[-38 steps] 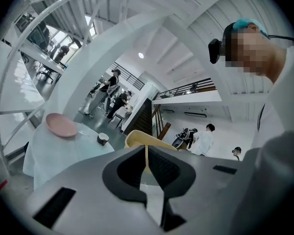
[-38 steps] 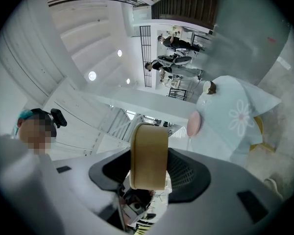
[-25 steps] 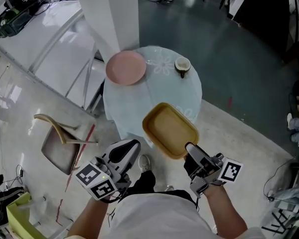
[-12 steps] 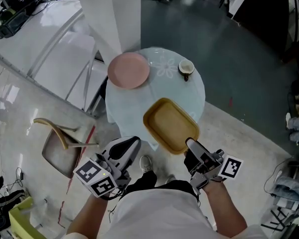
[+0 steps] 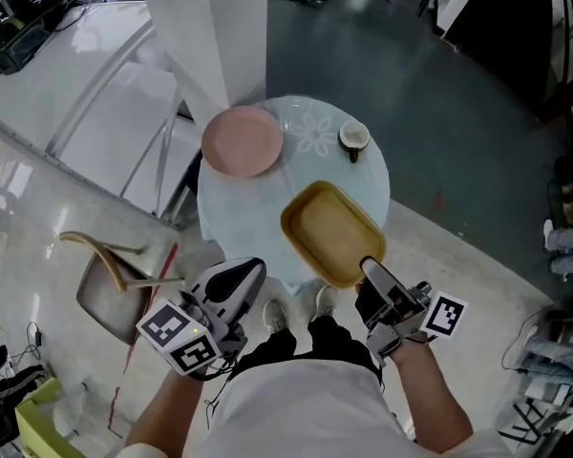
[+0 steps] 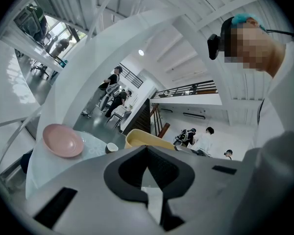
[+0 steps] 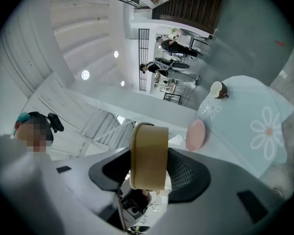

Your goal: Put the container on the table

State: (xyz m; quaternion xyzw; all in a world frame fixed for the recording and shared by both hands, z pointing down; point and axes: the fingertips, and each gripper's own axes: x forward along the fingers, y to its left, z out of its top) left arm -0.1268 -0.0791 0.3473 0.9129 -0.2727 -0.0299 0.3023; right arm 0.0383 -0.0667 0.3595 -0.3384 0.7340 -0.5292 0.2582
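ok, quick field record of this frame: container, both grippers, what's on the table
held item: yellow container, tray-shaped, level, over the table's near edge; contact with the top cannot be told
right gripper: shut on the container's near rim
left gripper: jaws together, empty, short of the table's near edge
table: round, pale top with flower print
on table: pink plate far left, cup far right
task status: container not yet released
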